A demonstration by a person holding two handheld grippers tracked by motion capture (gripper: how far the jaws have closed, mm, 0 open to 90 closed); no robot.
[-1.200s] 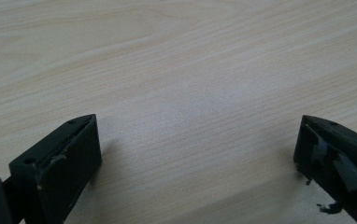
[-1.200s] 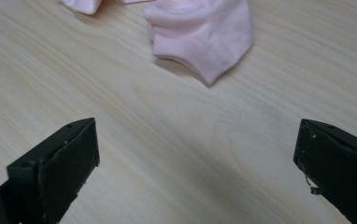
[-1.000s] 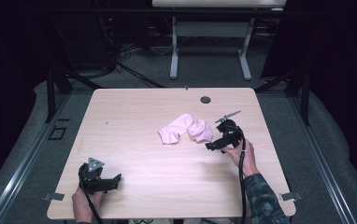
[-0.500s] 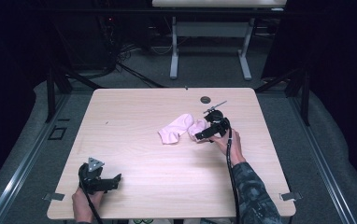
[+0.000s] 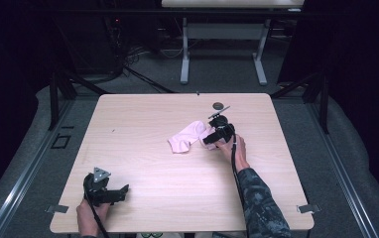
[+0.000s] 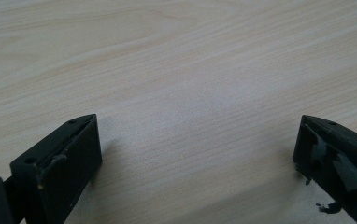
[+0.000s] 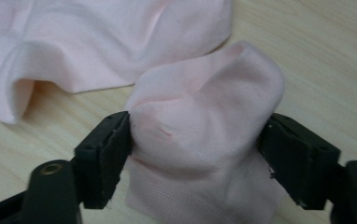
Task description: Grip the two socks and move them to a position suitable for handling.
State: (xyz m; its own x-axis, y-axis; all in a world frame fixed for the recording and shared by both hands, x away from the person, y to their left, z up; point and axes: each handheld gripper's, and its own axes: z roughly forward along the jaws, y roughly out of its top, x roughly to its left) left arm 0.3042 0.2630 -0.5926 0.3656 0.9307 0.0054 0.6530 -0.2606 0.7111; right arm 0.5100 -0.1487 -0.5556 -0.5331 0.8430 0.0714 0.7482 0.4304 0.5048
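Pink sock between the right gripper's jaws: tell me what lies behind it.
Behind the nearer pink sock, which the right gripper has just been closing on, lies a second pink sock on the table. Where they meet is covered.

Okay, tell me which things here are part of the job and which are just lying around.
In the job:
- pink sock, bunched between the right tongs, whose jaws have just been closing and press its sides
- second pink sock beside it

Lying about:
- small dark disc near the table's far edge
- left tongs, open and idle
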